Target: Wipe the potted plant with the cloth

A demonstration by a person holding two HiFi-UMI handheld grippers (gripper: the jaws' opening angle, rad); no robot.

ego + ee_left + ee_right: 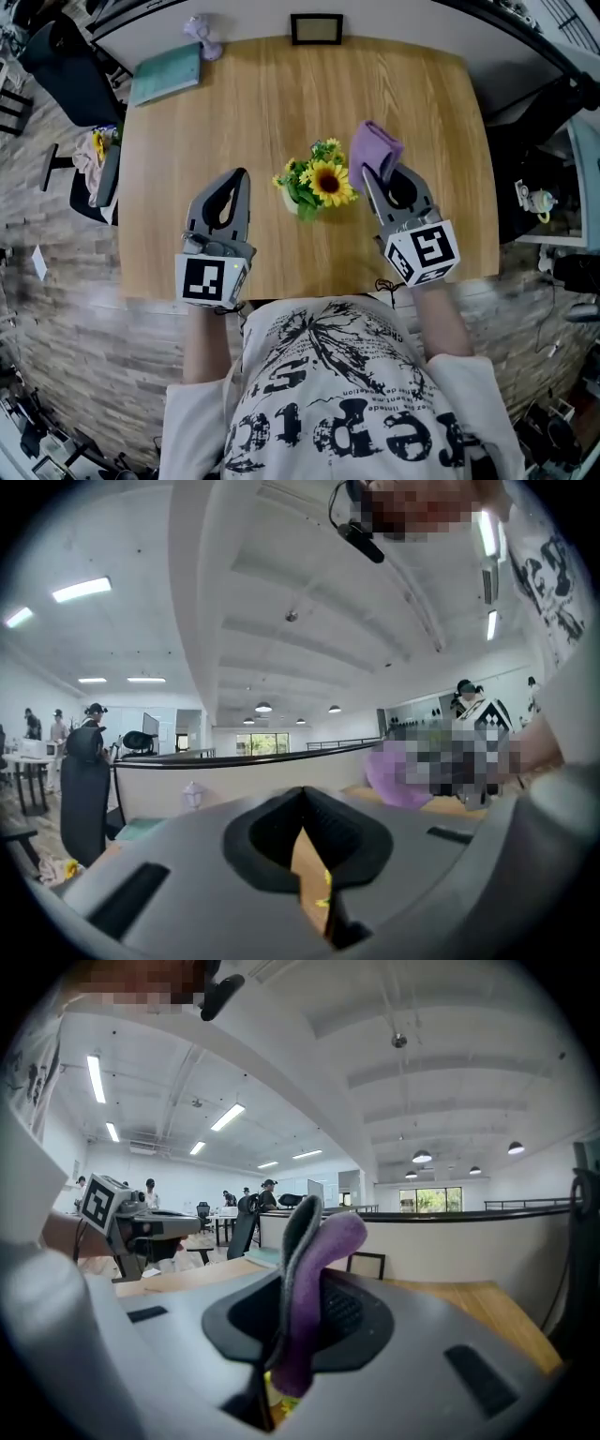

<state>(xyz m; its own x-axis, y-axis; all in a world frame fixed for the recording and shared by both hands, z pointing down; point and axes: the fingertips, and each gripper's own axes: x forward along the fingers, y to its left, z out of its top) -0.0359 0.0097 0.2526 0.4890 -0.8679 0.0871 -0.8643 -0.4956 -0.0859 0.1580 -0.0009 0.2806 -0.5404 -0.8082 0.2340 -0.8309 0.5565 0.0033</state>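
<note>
- My right gripper [377,187] is clamped on the purple cloth [374,148], which stands up out of the jaws.
- The potted plant [316,184] stands on the table [427,112], just left of the cloth, between both grippers.
- My left gripper [240,178] is closed on nothing, at the plant's other side.
- The teal book [167,75] and the picture frame [316,29] lie well apart; I judge that nothing blocks the way.

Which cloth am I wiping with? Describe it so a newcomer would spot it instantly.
Start at the wooden table; at its middle stands the potted sunflower plant. Just right of it in the head view, the right tongs are shut on a cloth sticking up past their tips. It is the only purple thing held; the left tongs are shut and empty.
</note>
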